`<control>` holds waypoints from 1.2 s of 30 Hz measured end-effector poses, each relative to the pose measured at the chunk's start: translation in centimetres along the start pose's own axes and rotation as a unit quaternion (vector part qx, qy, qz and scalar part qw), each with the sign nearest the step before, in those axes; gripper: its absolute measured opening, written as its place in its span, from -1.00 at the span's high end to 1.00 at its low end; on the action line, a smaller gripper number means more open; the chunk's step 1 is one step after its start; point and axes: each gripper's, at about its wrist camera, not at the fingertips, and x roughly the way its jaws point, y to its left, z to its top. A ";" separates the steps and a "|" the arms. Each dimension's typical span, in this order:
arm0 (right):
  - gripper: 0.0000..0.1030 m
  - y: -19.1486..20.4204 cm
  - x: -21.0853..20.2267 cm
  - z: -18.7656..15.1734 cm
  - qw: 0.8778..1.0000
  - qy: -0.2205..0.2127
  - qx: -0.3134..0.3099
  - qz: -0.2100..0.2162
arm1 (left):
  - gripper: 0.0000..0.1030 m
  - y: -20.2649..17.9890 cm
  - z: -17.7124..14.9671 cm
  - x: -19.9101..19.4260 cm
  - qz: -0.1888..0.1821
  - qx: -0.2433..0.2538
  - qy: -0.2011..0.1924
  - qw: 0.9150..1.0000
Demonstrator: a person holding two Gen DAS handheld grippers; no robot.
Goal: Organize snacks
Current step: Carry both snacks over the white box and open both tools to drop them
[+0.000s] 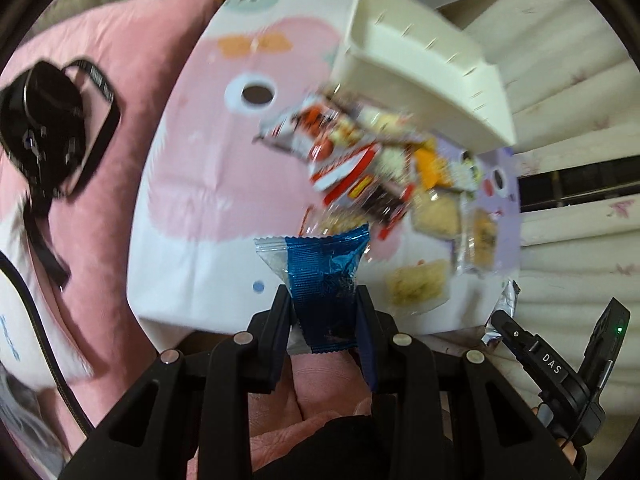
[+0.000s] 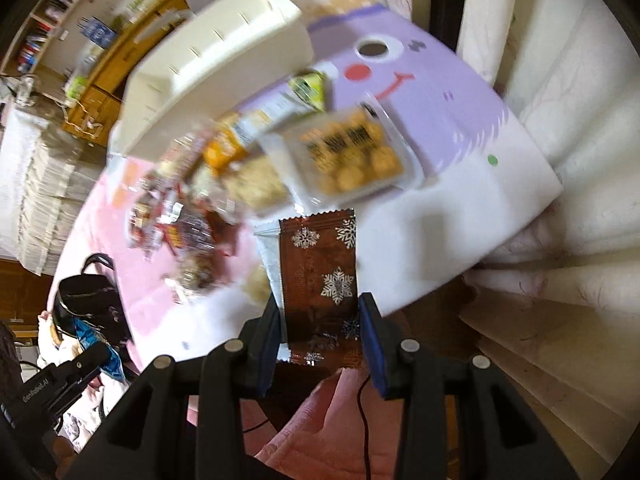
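Observation:
My left gripper (image 1: 324, 300) is shut on a blue foil snack packet (image 1: 326, 276), held up above the small table (image 1: 192, 200). My right gripper (image 2: 318, 308) is shut on a brown snack packet with white snowflakes (image 2: 320, 276). A blurred heap of mixed snack packets (image 1: 360, 156) lies on the cartoon-printed tabletop, next to a cream plastic organizer bin (image 1: 424, 68) that stands at the far side. From the right wrist the same bin (image 2: 216, 68) shows at the upper left, with a clear tray of round biscuits (image 2: 352, 156) below it. The other gripper (image 1: 552, 364) shows at the lower right of the left wrist view.
A pink cushion (image 1: 104, 184) with a black strapped device (image 1: 44, 120) lies left of the table. Cream pleated bedding (image 2: 560, 280) surrounds the table's right side. Wooden shelves (image 2: 80, 20) stand in the background. The person's hand (image 1: 320, 400) shows below the left jaws.

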 end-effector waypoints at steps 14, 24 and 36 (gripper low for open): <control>0.27 5.0 -5.8 5.1 0.989 -0.121 -0.070 0.051 | 0.44 -5.1 7.6 -4.0 -0.043 0.040 -0.082 0.995; 0.27 7.1 -6.2 13.2 0.976 -0.181 -0.104 0.068 | 0.44 -8.9 15.3 -2.9 -0.068 0.051 -0.112 0.990; 0.27 9.6 -1.7 20.5 0.960 -0.198 -0.175 0.092 | 0.44 -12.1 23.1 3.6 -0.059 0.048 -0.110 0.991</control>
